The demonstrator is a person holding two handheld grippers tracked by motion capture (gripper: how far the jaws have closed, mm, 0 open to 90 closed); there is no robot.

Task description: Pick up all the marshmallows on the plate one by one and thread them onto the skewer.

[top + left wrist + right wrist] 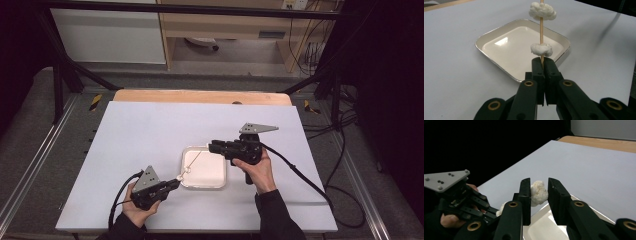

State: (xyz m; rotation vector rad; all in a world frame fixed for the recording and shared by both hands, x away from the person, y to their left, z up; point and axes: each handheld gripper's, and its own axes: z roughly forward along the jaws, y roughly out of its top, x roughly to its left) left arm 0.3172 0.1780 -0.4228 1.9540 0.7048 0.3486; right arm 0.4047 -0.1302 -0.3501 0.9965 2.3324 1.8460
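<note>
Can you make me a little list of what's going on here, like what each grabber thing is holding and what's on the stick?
work in hand: threading white fluffy pieces onto a wooden skewer
left gripper: jaws shut on the skewer, held over the tray
on the skewer: two white pieces, a lower piece just above the jaws and an upper piece farther along
right gripper: jaws shut on a third white piece
tray: square, white, nothing loose seen inside
table: white top

Skewer in hand-held gripper
</note>
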